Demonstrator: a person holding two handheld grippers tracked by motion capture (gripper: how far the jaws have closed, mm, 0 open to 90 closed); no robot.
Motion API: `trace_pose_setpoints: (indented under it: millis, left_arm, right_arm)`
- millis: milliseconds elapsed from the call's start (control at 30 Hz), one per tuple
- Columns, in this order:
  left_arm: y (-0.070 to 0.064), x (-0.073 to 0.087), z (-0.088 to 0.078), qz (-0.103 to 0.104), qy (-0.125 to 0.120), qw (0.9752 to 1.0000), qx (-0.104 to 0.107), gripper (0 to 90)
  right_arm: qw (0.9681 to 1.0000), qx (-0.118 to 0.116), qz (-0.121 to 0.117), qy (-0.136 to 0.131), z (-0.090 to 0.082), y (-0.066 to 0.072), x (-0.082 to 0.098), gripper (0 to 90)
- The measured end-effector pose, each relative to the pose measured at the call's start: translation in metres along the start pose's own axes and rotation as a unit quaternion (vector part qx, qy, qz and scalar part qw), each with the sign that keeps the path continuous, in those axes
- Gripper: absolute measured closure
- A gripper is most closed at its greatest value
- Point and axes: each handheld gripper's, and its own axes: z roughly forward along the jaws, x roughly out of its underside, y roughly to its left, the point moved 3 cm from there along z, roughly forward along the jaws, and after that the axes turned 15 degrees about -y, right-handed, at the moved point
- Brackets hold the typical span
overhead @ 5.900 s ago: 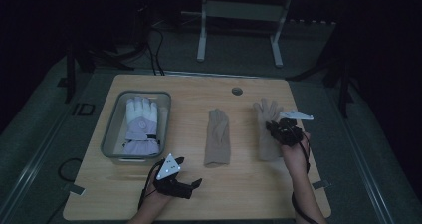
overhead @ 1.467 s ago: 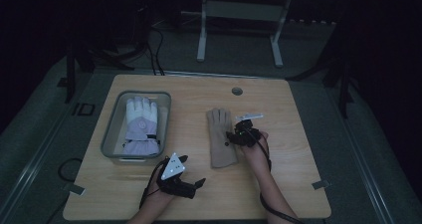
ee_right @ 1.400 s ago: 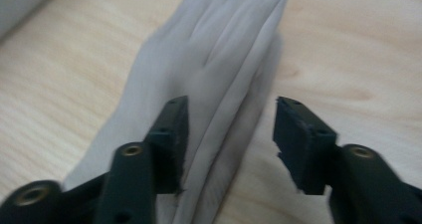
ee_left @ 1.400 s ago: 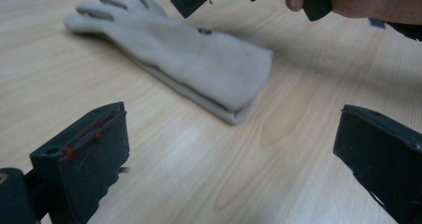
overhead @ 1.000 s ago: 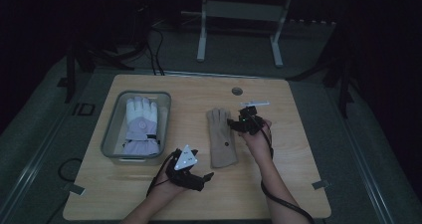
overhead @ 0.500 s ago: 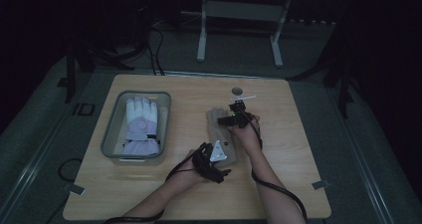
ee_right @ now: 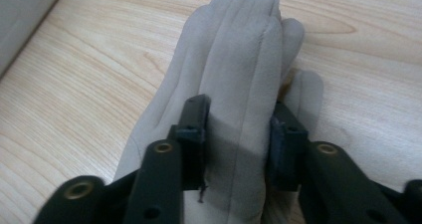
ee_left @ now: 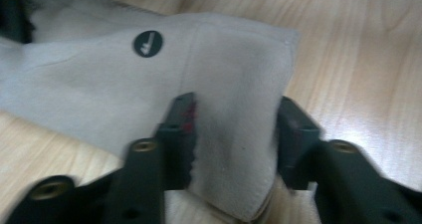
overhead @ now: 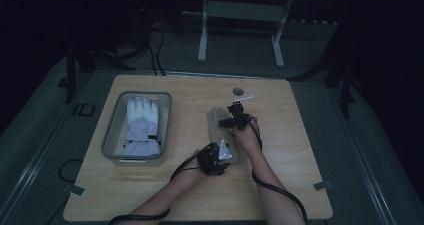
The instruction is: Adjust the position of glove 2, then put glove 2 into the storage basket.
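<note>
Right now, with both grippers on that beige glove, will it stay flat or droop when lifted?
The glove will probably droop: thin cloth bunches between the right gripper fingers. Its cuff puckers in the left gripper, so it likely sags mid-span. It looks light and unlikely to slip.

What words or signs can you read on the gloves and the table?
No word or number can be read anywhere.
Round dark badge on the beige glove: a small pale mark, a sign and not letters, too blurred to say what it shows.
Small dark dot on the white and lilac glove in the grey tray: too small to read.
</note>
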Motion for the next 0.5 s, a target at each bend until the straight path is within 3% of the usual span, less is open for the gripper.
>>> trace_pose_setpoints:
  millis: [100, 233, 500]
  left_arm:
    - [0.000, -0.001, 0.000, 0.007, 0.004, 0.9999, -0.010, 76.9]
    - [0.003, -0.002, -0.003, -0.008, 0.000, 1.0000, -0.003, 79.8]
    - [0.002, -0.012, -0.015, 0.004, 0.001, 1.0000, -0.002, 80.7]
  right_arm:
    - [1.0000, 0.002, -0.002, -0.001, -0.001, 0.001, -0.001, 70.3]
    - [1.0000, 0.000, 0.004, -0.002, -0.003, 0.001, -0.003, 73.0]
    - [0.9999, -0.006, 0.003, -0.014, -0.015, 0.004, -0.013, 74.9]
